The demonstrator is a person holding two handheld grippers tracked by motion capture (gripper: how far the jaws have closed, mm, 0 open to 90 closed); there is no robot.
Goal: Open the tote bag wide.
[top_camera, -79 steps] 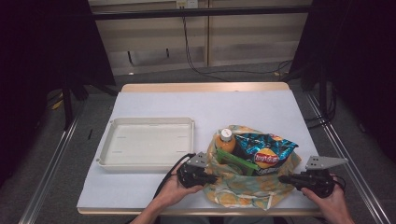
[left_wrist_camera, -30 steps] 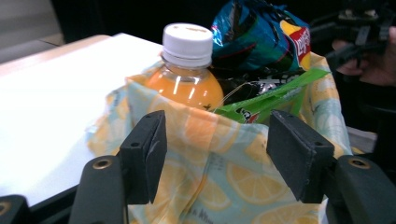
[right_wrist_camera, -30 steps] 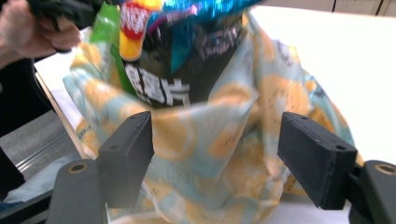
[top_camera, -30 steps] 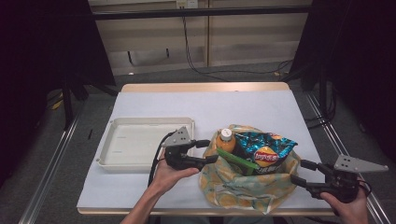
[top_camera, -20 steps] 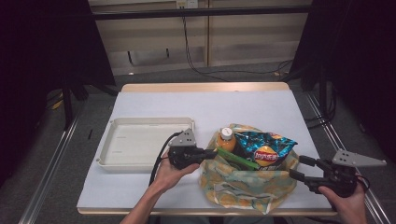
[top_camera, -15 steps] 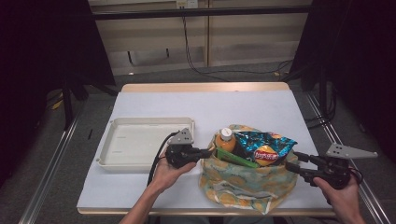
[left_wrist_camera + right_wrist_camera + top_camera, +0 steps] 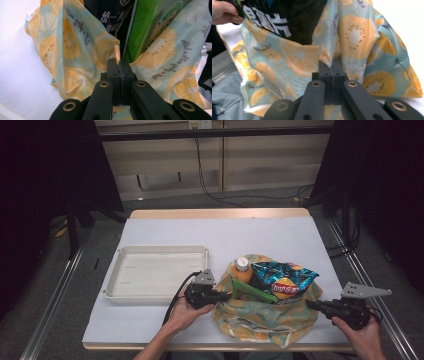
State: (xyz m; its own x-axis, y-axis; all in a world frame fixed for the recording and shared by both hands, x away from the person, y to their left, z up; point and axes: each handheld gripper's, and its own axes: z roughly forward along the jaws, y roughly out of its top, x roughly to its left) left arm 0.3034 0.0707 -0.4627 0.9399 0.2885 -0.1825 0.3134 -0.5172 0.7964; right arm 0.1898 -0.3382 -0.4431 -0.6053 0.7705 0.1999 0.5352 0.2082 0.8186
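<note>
We have brought our left gripper [image 7: 226,296] back from over the tray [image 7: 156,272] onto the near-left edge of the fruit-print bag [image 7: 260,322], its fingers now pinched on the cloth. Our right gripper [image 7: 311,304] has swung back in from the desk's edge and clamps the bag's right side, which now stands drawn up around the chips [image 7: 282,280].
</note>
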